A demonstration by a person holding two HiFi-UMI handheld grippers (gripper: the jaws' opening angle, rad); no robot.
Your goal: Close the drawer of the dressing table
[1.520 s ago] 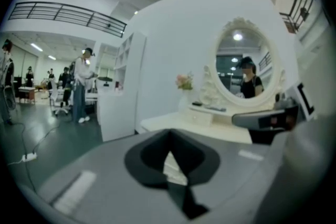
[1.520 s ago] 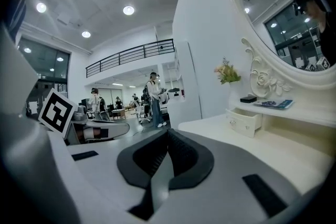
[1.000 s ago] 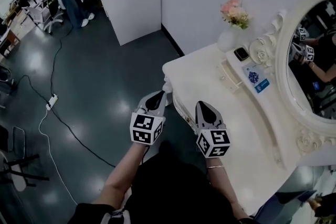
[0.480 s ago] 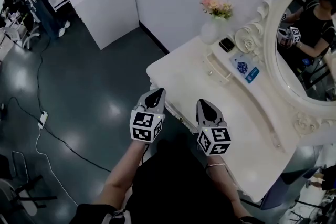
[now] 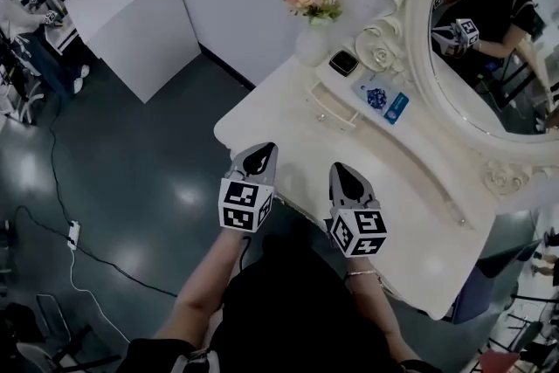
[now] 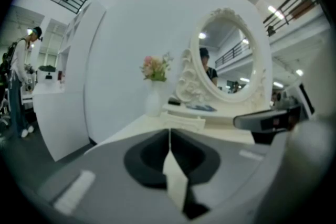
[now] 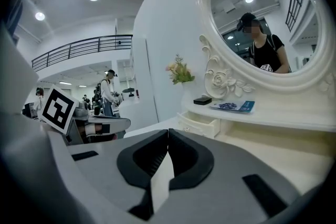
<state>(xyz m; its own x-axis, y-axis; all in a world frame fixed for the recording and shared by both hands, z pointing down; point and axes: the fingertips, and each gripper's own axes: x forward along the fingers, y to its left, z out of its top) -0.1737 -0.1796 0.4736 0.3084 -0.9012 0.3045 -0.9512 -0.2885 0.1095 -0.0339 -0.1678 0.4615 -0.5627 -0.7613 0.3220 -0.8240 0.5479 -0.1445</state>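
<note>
left claw (image 5: 259, 160): jaws together, empty, at surface (image 5: 279, 122) front edge
drawer (image 5: 336, 103): small, pulled out below mirror shelf; 2 o'clock of left claw, 12 o'clock of right claw, apart from both
right claw (image 5: 346, 177): jaws together, empty

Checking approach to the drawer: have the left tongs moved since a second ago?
Yes. The left tongs sat beside the dressing table's corner; now they reach over its front edge, toward the mirror.
</note>
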